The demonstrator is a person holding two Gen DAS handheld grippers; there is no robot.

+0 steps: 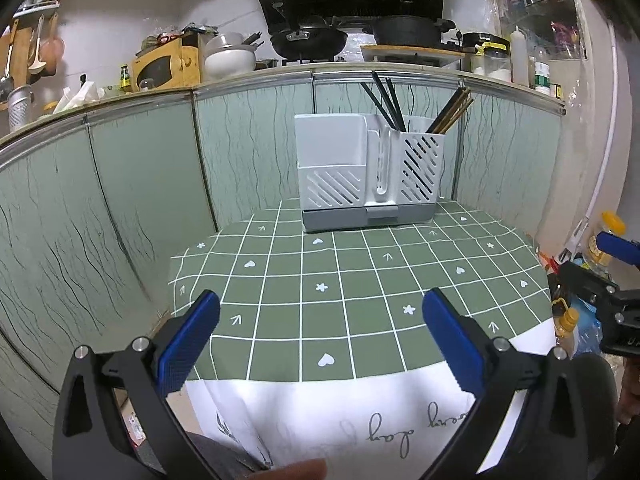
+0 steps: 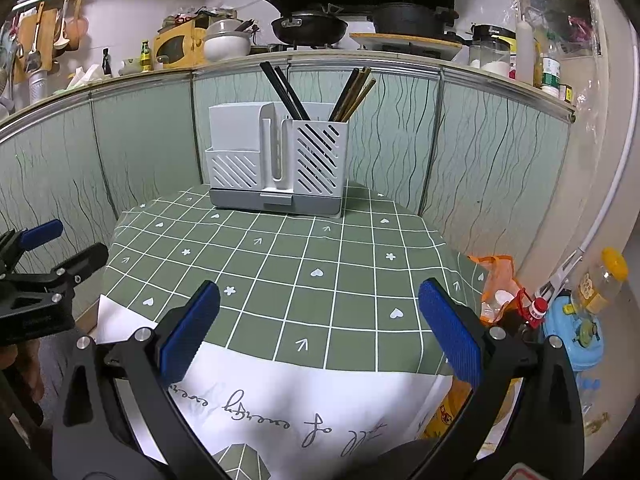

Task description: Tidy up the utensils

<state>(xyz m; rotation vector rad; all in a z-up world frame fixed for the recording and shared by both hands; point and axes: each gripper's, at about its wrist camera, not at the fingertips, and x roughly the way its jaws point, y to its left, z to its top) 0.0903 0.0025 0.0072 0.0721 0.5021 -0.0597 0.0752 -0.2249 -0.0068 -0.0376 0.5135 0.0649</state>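
**Both tongs idle, chopsticks already racked**

Left tongs and right tongs gape wide, holding nothing, low over the near desk edge. Utensil holder sits at the far edge. Black chopsticks stand near-vertical, tips down, tops leaning left; brown chopsticks lean right. No loose utensils visible. If regrouping: pinch high on the shafts, lift along their axis.

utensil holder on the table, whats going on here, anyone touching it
Nobody is touching it. A person holds the left gripper and right gripper open and empty over the near edge of the green checked tablecloth. The white utensil holder stands at the far side, with black chopsticks and brown chopsticks upright in its right-hand compartments.
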